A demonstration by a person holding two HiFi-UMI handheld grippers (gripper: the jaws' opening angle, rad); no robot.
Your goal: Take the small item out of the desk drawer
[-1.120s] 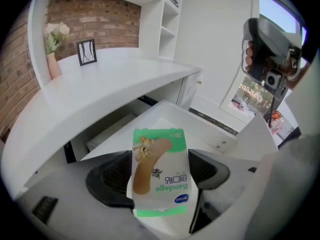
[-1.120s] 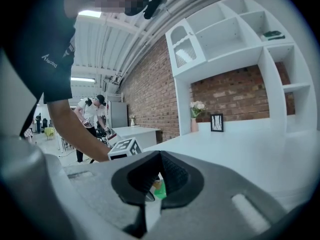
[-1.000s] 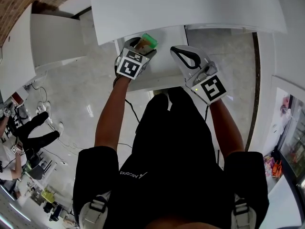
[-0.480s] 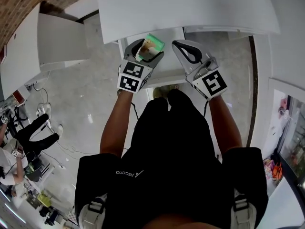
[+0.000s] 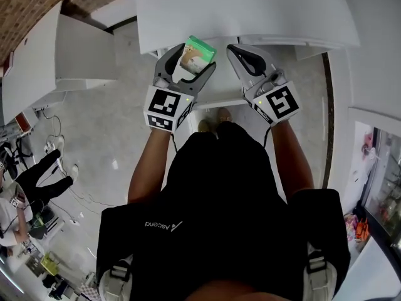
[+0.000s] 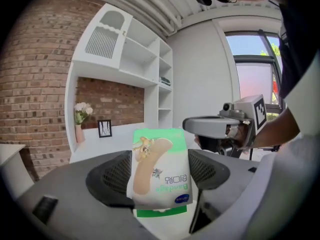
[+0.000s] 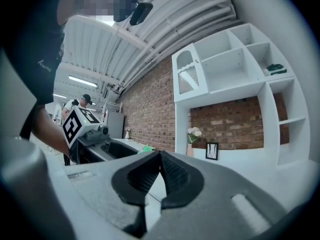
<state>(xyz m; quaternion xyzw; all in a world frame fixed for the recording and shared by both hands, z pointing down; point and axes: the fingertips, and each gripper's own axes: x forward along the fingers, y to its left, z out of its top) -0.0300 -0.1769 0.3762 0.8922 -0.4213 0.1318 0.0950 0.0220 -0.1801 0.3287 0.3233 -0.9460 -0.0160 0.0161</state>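
Seen from your head, your left gripper [image 5: 187, 63] holds a small green-and-white bandage box [image 5: 198, 52] at about 12 o'clock, at the front edge of the white desk [image 5: 250, 11]. The drawer [image 5: 216, 93] lies just below the box, toward 6 o'clock. Only the left gripper view shows the grip itself: the jaws are spread wide, with their pads pressed on the box's two sides and its print upside down. Your right gripper [image 5: 238, 50] sits at 1 o'clock. Its own view shows the jaws closed together with nothing between them.
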